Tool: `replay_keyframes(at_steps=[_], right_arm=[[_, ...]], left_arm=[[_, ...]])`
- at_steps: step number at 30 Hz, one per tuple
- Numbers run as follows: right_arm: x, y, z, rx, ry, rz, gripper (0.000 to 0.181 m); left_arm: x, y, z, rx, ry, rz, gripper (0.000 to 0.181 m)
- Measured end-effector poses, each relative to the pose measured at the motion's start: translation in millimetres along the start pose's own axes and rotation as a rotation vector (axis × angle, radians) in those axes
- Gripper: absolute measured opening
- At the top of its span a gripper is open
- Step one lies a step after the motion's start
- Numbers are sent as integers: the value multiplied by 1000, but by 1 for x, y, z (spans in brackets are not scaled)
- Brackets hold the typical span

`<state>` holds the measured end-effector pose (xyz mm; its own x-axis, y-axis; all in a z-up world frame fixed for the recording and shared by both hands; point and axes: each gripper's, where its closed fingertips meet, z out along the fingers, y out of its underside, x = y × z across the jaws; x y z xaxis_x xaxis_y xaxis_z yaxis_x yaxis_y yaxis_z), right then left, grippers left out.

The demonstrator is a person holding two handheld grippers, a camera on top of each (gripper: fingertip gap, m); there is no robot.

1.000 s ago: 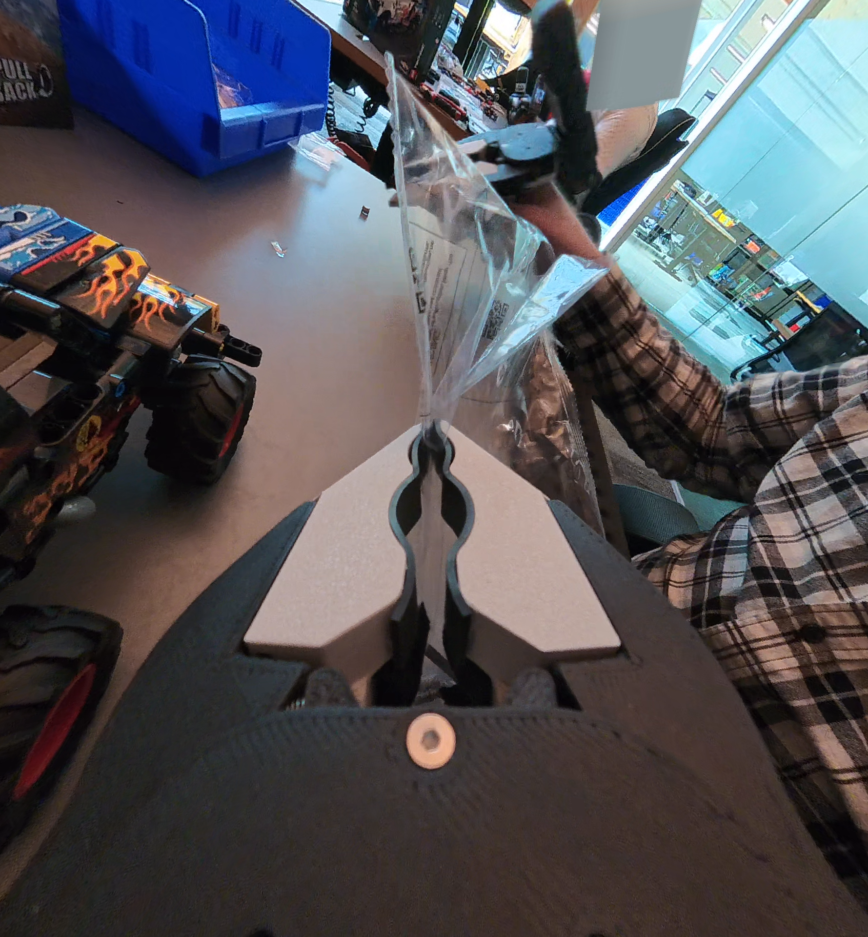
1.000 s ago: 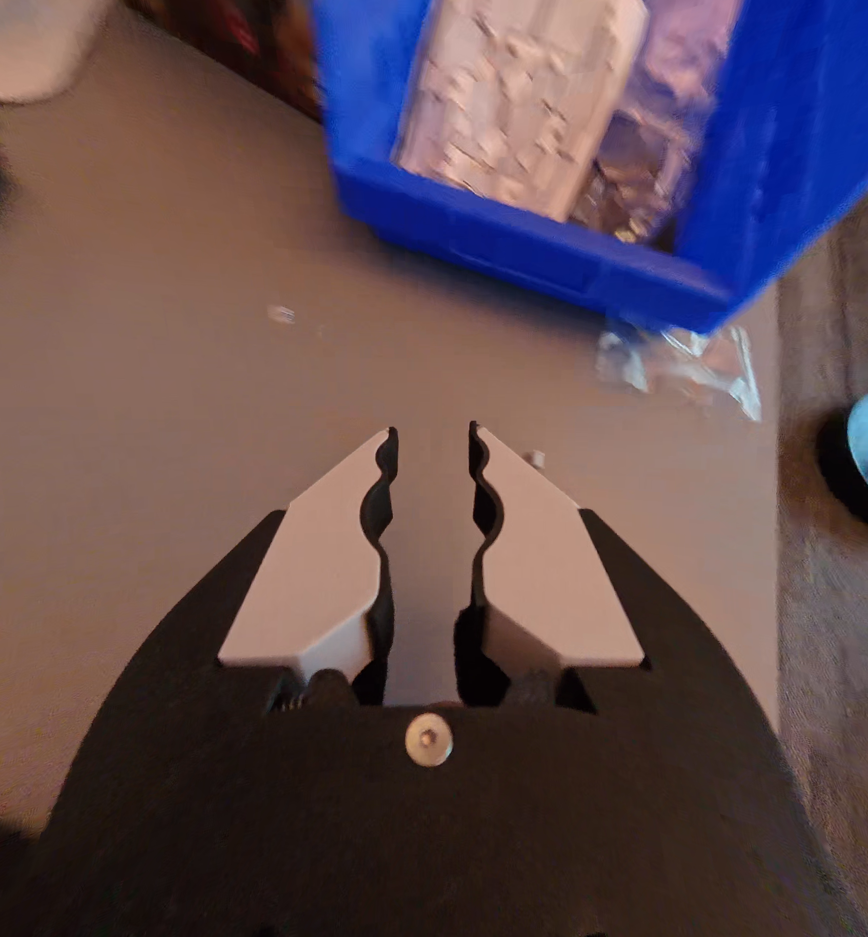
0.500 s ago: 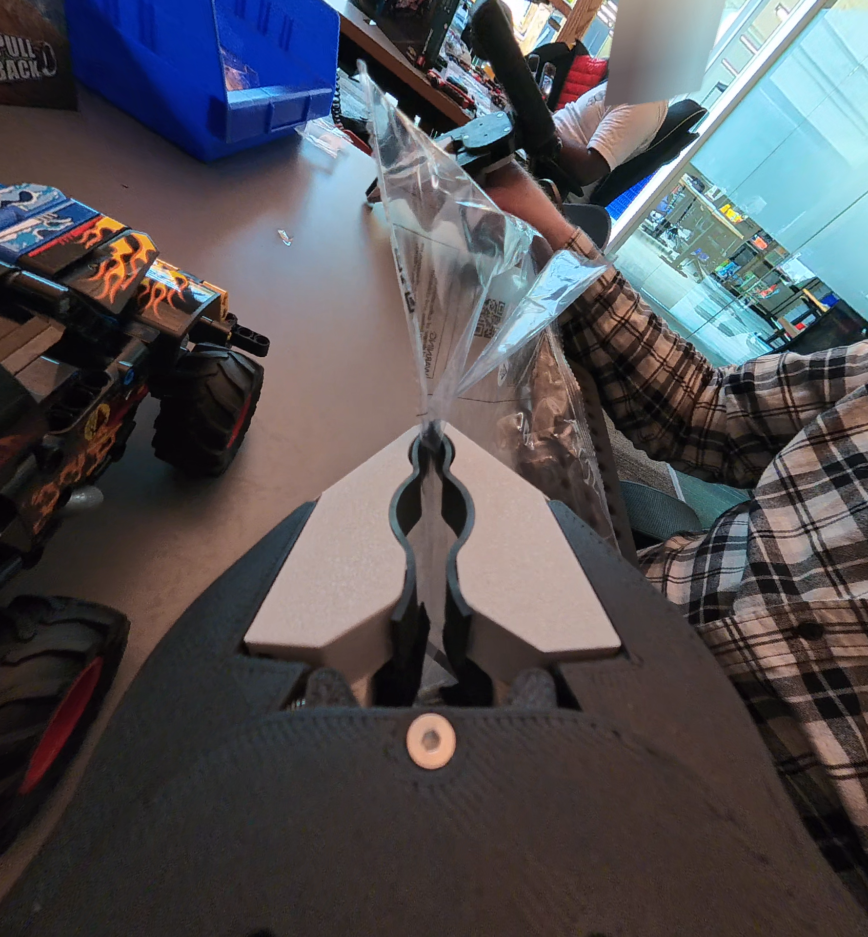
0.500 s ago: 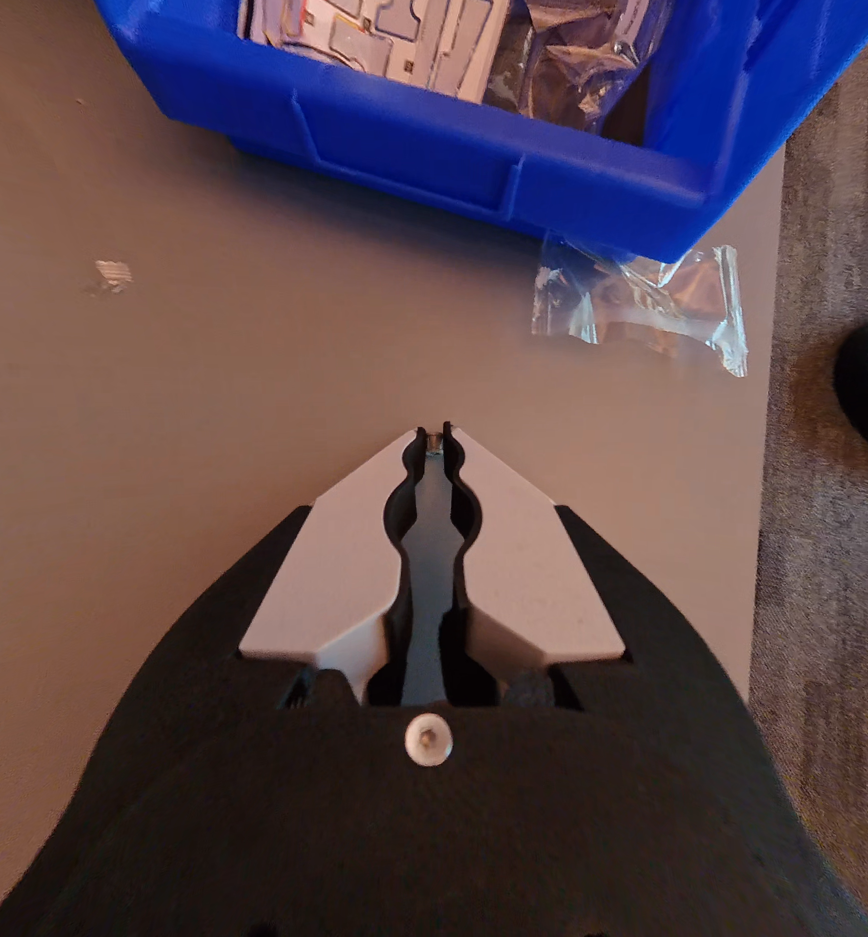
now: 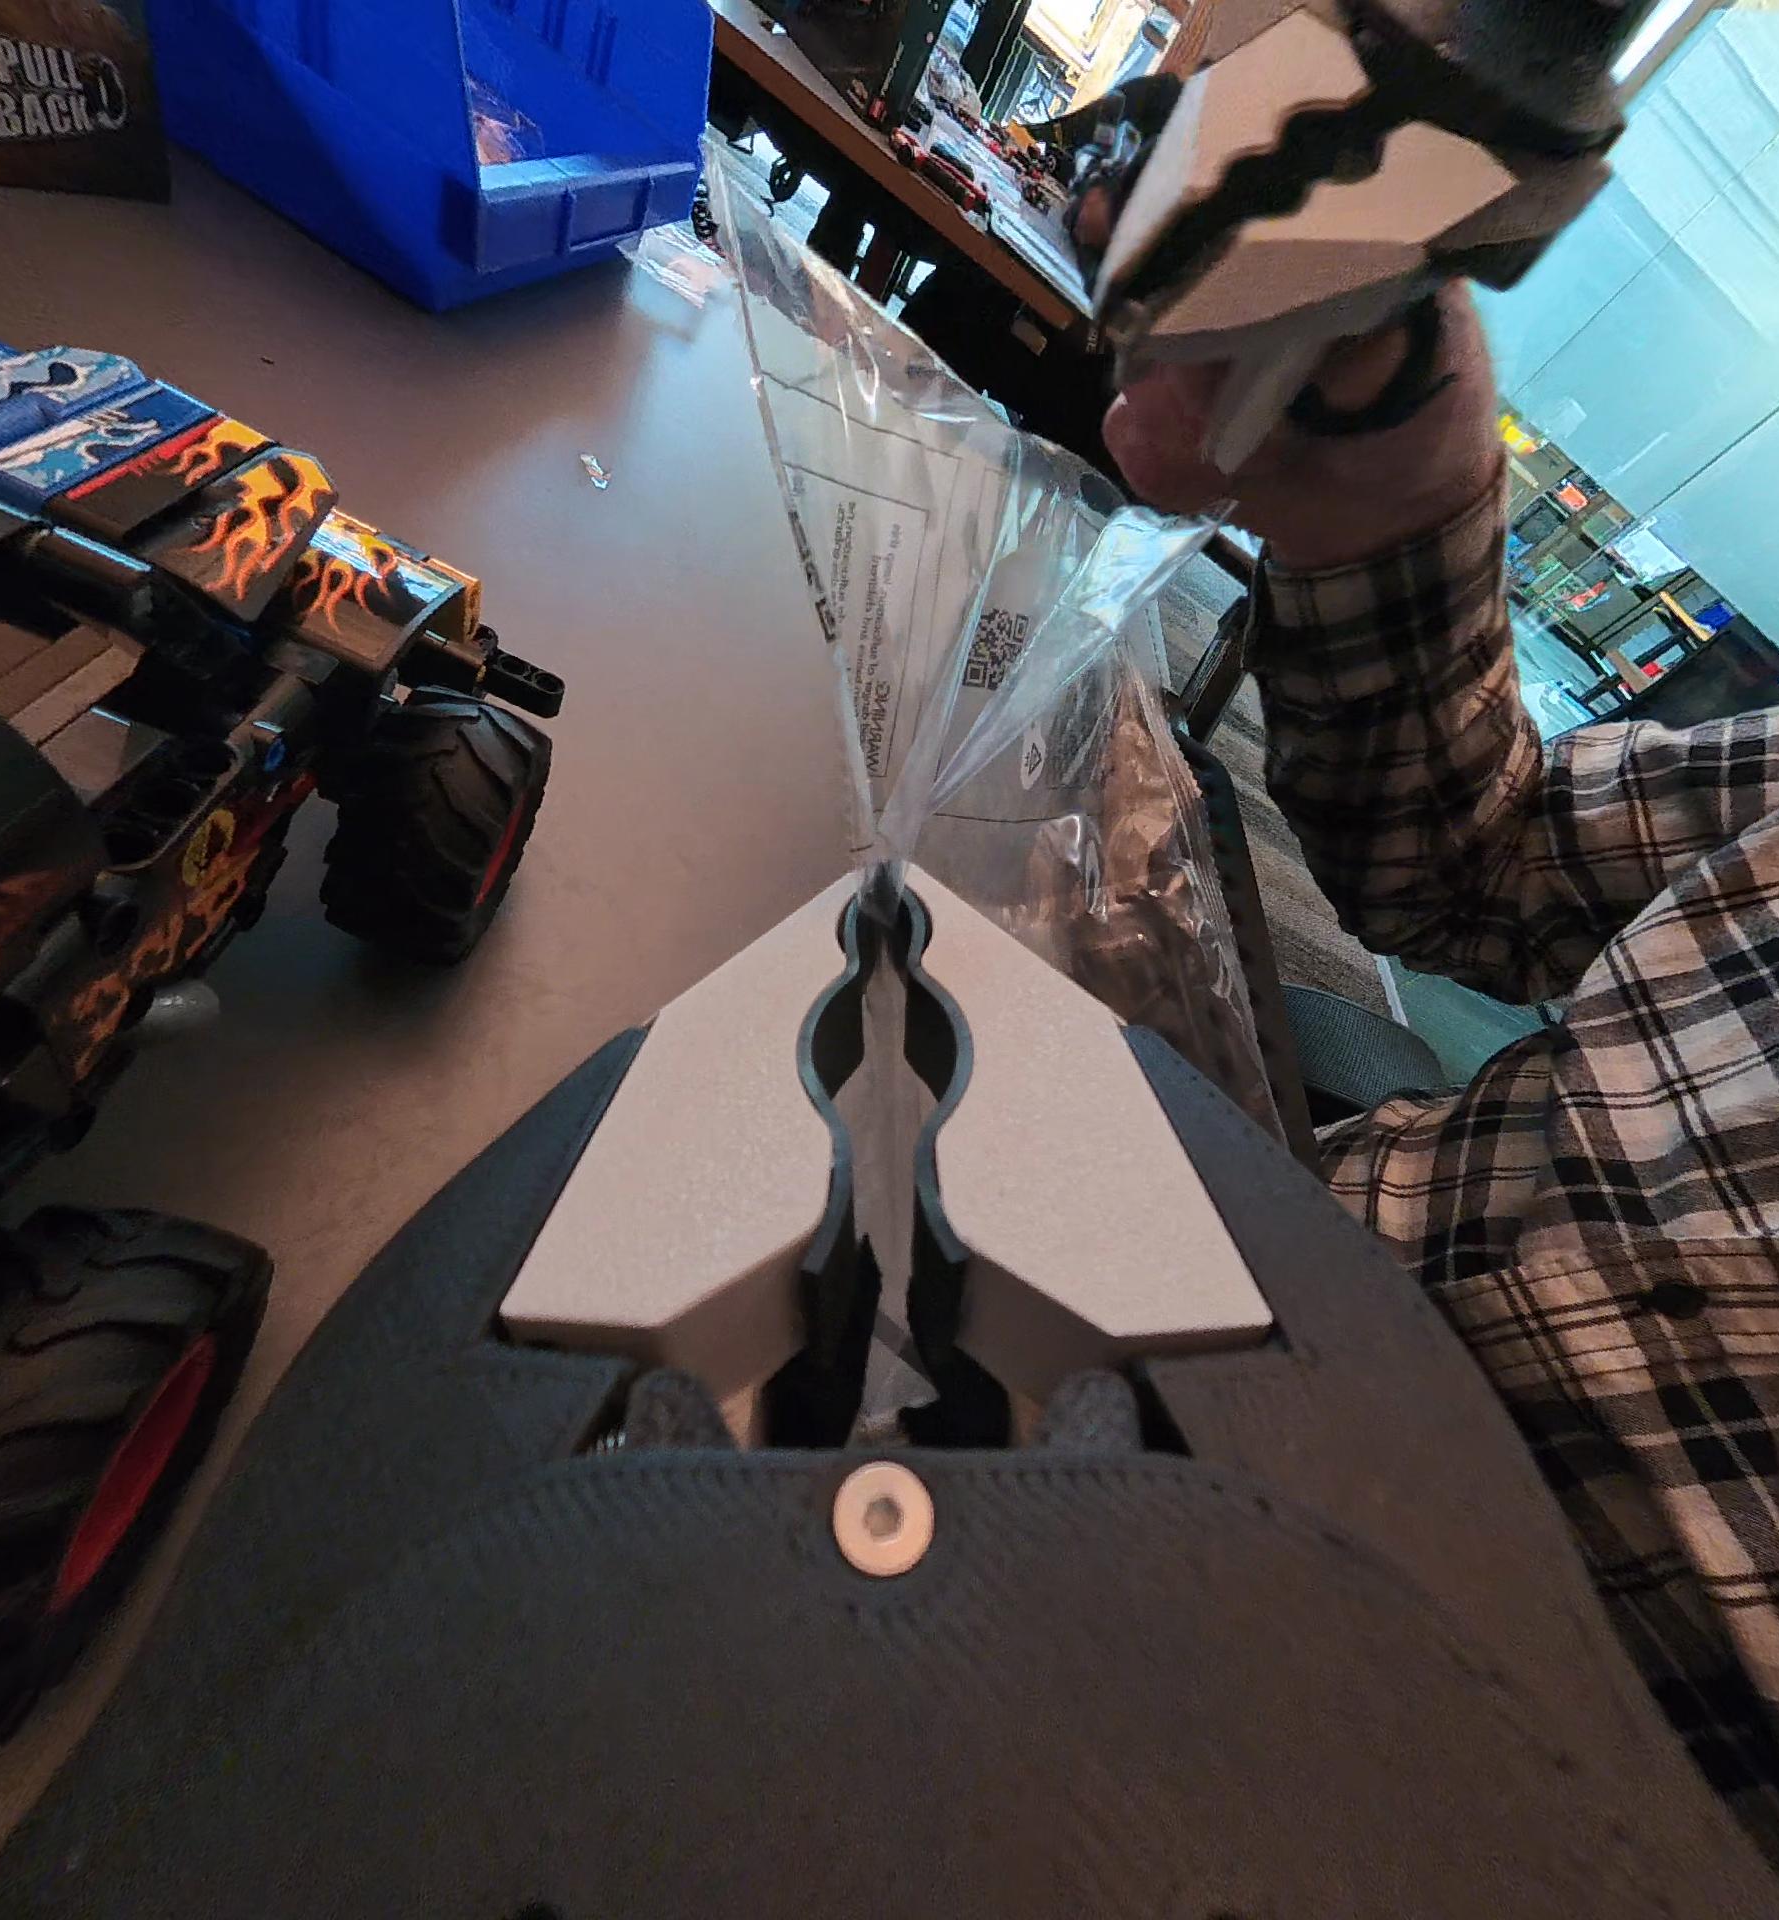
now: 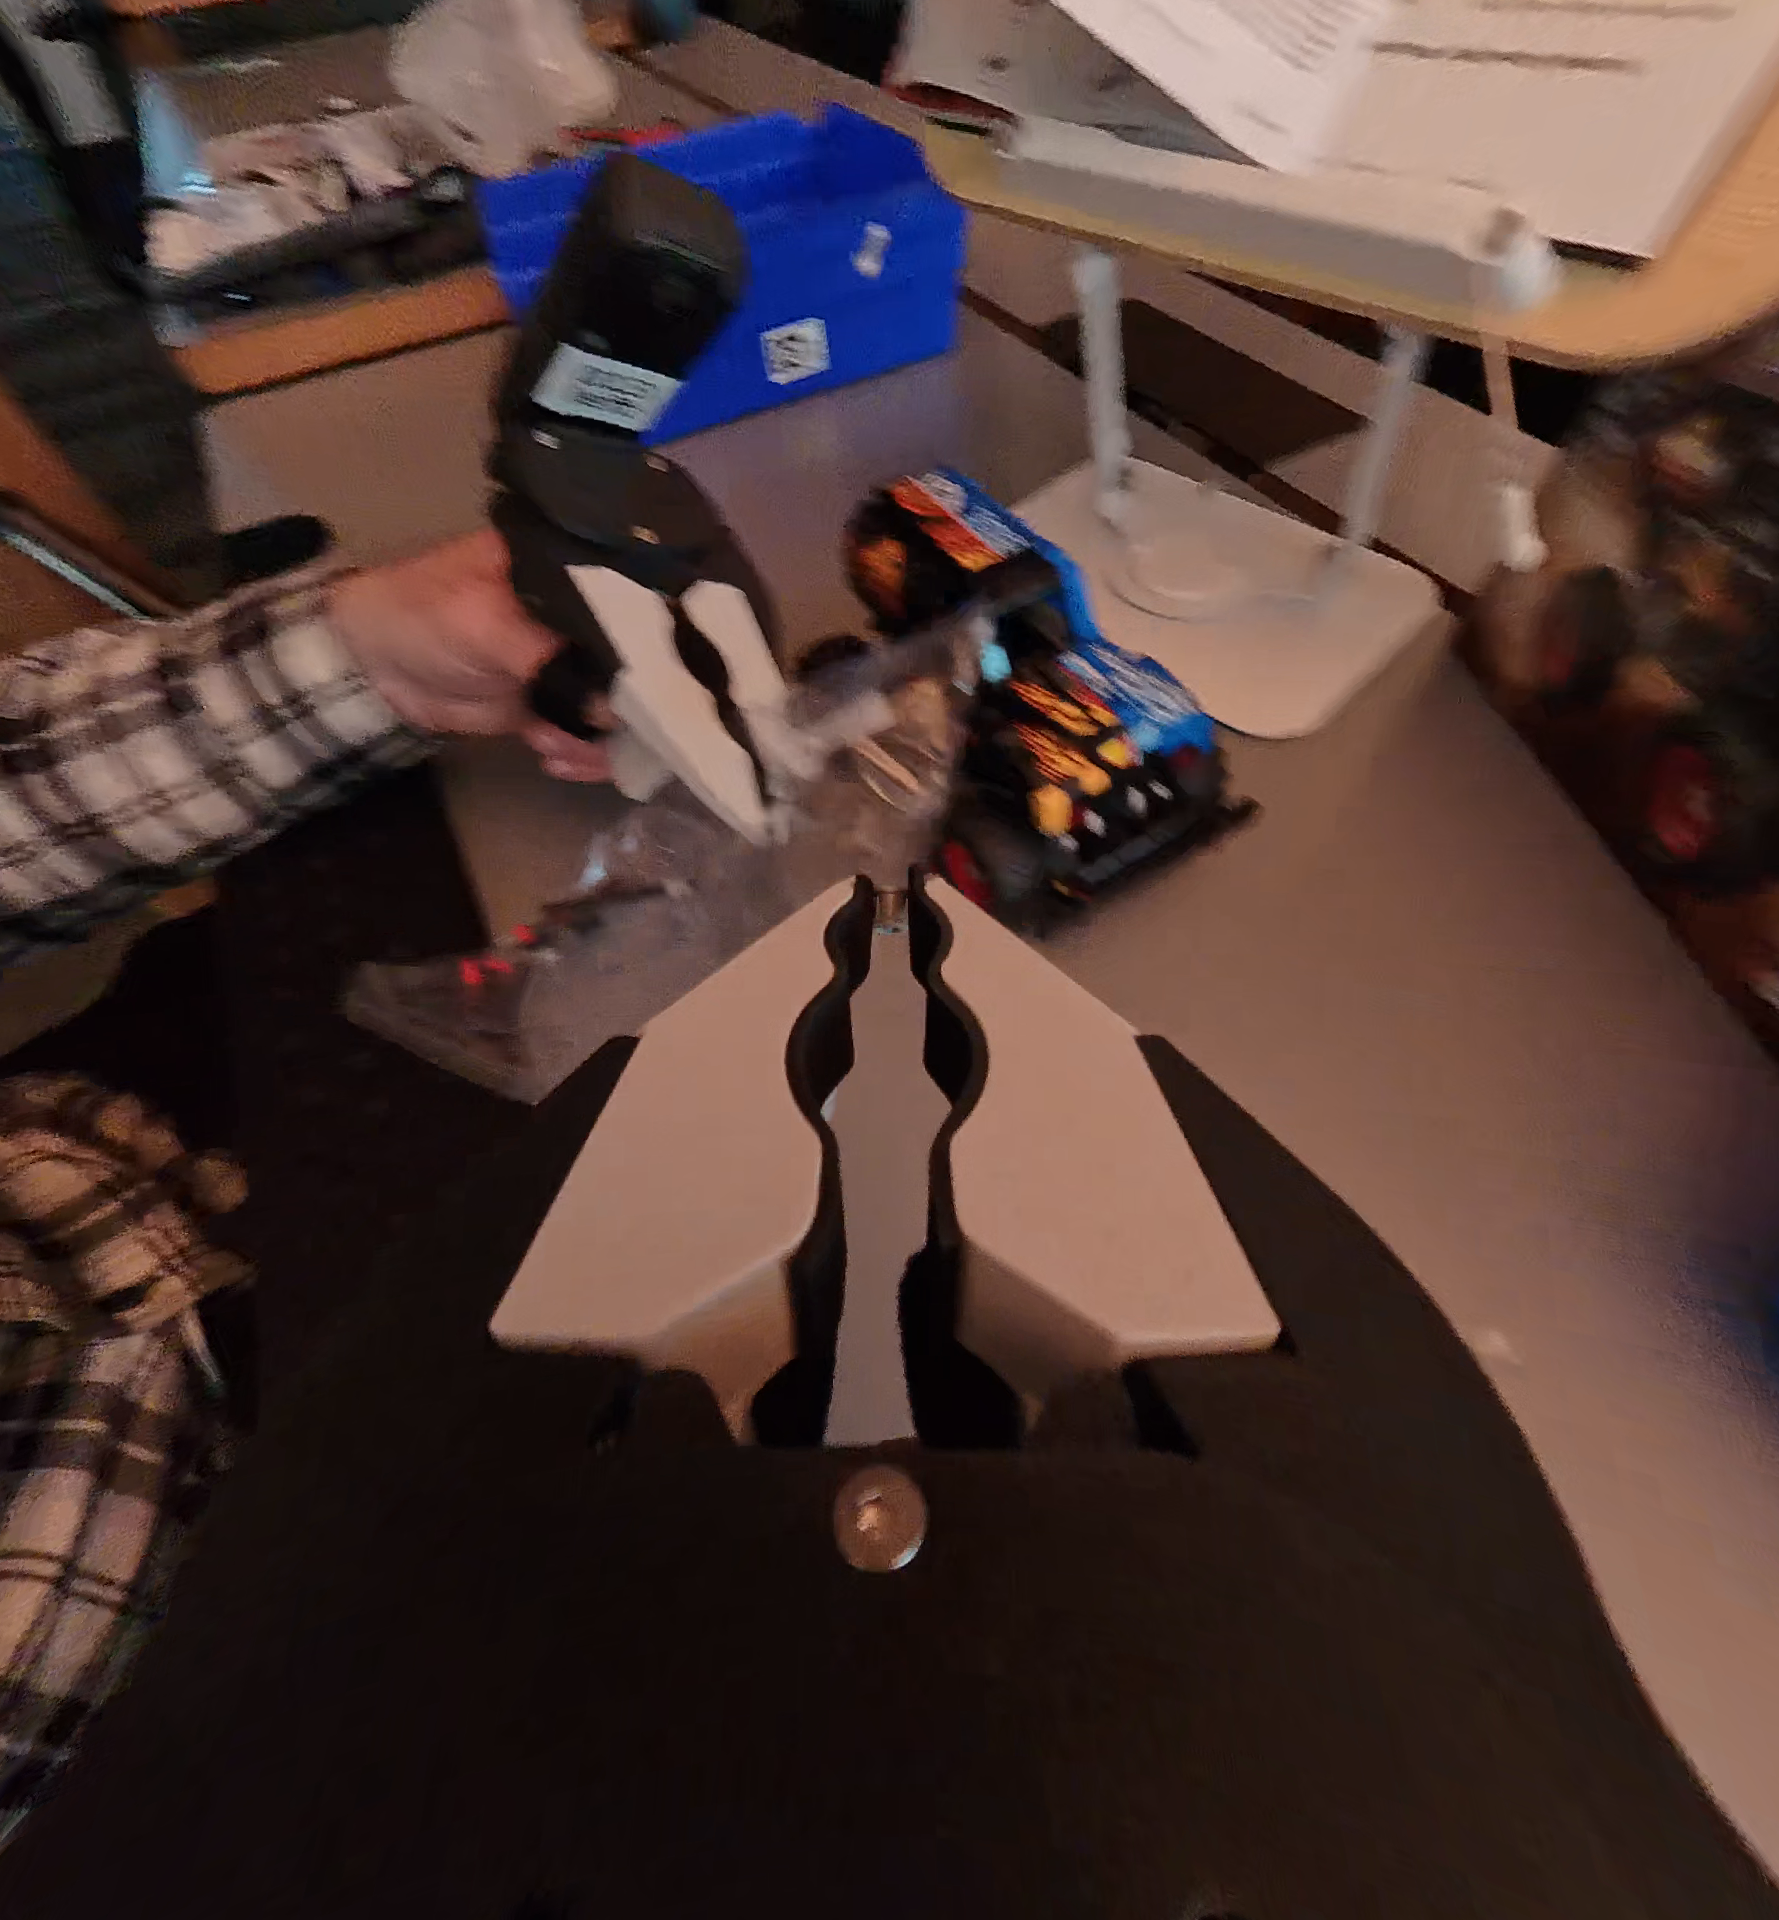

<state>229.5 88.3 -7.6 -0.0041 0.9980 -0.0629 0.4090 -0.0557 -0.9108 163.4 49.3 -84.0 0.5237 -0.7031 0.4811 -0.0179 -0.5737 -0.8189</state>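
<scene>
Plastic bag [image 5: 926, 582] is pinched at one corner by left gripper [image 5: 880, 914] and rises toward right gripper [image 6: 885, 909] — nearly closed on a small part [image 6: 887, 914] — above the table [image 5: 604, 644].

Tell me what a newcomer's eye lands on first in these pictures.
First, the clear plastic bag, pinched at one corner in the shut left hand-held gripper and stretched up over the table edge. Next, the flame-painted toy monster truck standing on the grey table to the left of it. Behind it, a blue bin; the right hand-held gripper pinches a tiny grey piece.
</scene>
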Motion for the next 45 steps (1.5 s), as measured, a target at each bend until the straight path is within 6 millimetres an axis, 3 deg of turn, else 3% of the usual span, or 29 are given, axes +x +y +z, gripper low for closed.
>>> replay_keyframes(at_steps=[4,7,12,18,22,24,32,37,39,42,45], right_arm=[[-16,4,23,-93,-63,-21,5],[-20,10,29,-136,-94,-3,5],[-18,5,21,-114,-99,20,16],[-12,-2,10,-65,-99,43,13],[-5,1,0,-36,-78,84,31],[-5,7,-3,-29,-63,64,30],[-16,17,-11,116,-71,167,34],[-41,33,9,158,-142,270,42],[-50,36,19,160,-158,282,34],[-54,36,28,173,-147,285,5],[-51,35,27,183,-131,291,0]], left_arm=[[1,0,0,-2,-1,7,0],[1,-1,-1,2,-4,10,0],[-1,-2,-2,11,-10,-1,0],[-1,-2,-2,13,-9,-3,0],[-2,-4,-3,25,-10,-2,0],[-2,-6,-4,32,-10,-3,0],[-2,-15,-10,88,-13,-3,0],[-1,-24,-16,139,-20,6,0],[0,-25,-16,150,-14,14,0],[3,-27,-16,156,-9,29,0],[5,-29,-18,173,3,30,0]])
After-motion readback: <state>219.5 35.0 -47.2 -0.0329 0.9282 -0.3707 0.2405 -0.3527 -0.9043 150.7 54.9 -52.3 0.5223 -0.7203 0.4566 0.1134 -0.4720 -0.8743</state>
